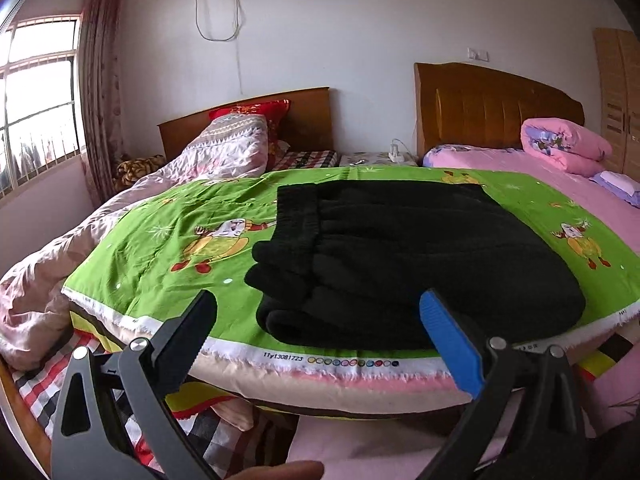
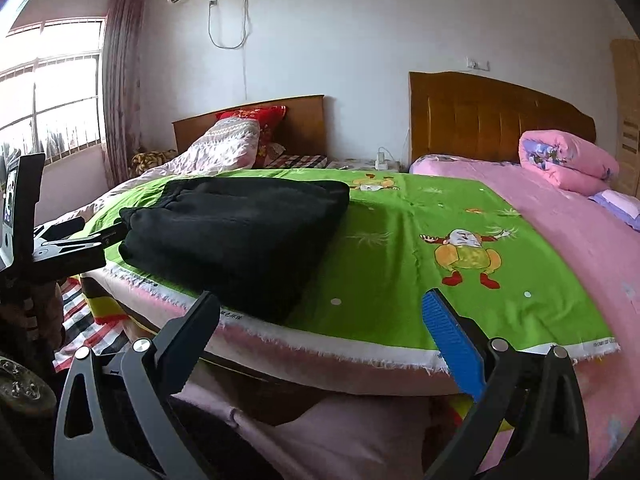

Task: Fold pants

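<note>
Black fleece pants (image 1: 400, 256) lie folded into a thick stack on a green cartoon-print cloth (image 1: 160, 248), waistband toward the far left, folded layers at the near edge. They also show in the right wrist view (image 2: 236, 232) at the left. My left gripper (image 1: 320, 308) is open and empty, hovering just in front of the pants' near edge. My right gripper (image 2: 320, 304) is open and empty, to the right of the pants over the green cloth (image 2: 400, 240). The left gripper's body (image 2: 68, 248) shows at the left edge of the right wrist view.
The green cloth covers a raised surface in front of two beds with wooden headboards (image 1: 492, 108). A pink quilt (image 1: 564, 144) lies rolled on the right bed, a pale quilt (image 1: 216, 152) on the left. A window (image 1: 36, 100) is at left. Plaid sheet (image 1: 48, 392) below.
</note>
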`<state>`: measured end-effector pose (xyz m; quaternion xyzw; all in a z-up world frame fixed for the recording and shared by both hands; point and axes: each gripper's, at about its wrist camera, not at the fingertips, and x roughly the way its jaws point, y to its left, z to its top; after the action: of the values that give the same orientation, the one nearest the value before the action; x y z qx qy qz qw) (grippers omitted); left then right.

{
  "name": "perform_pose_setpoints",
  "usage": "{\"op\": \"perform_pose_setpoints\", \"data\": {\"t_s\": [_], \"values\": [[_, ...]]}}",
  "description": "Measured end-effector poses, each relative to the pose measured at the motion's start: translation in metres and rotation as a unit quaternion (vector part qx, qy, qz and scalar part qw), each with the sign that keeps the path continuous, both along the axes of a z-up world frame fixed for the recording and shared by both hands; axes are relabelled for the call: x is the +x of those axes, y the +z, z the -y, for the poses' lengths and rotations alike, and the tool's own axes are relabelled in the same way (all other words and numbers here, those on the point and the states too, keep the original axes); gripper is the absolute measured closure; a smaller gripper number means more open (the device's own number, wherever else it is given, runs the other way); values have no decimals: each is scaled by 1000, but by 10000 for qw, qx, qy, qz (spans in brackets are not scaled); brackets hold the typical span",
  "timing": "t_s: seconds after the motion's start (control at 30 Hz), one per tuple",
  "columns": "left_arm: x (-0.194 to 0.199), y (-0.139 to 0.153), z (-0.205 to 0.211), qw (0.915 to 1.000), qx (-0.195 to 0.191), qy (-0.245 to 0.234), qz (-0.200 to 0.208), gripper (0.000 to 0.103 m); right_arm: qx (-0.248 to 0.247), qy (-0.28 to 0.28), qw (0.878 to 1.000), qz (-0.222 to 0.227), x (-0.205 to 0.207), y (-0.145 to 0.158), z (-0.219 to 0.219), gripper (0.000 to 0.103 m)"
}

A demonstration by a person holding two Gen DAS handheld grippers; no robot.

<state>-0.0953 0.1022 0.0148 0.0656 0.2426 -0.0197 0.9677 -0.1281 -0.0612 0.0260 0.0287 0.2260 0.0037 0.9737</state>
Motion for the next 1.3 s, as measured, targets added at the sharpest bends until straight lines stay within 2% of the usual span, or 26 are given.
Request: {"op": "perform_pose_setpoints", "data": {"t_s": [0.3, 1.3], "values": [[1, -4, 7, 9996, 126, -253, -80, 1, 27, -27, 10000, -35, 0, -1, 2, 5], [5, -7, 5, 9994, 116, -312, -84, 1, 92, -129, 9999, -66, 0, -2, 7, 5]]}}
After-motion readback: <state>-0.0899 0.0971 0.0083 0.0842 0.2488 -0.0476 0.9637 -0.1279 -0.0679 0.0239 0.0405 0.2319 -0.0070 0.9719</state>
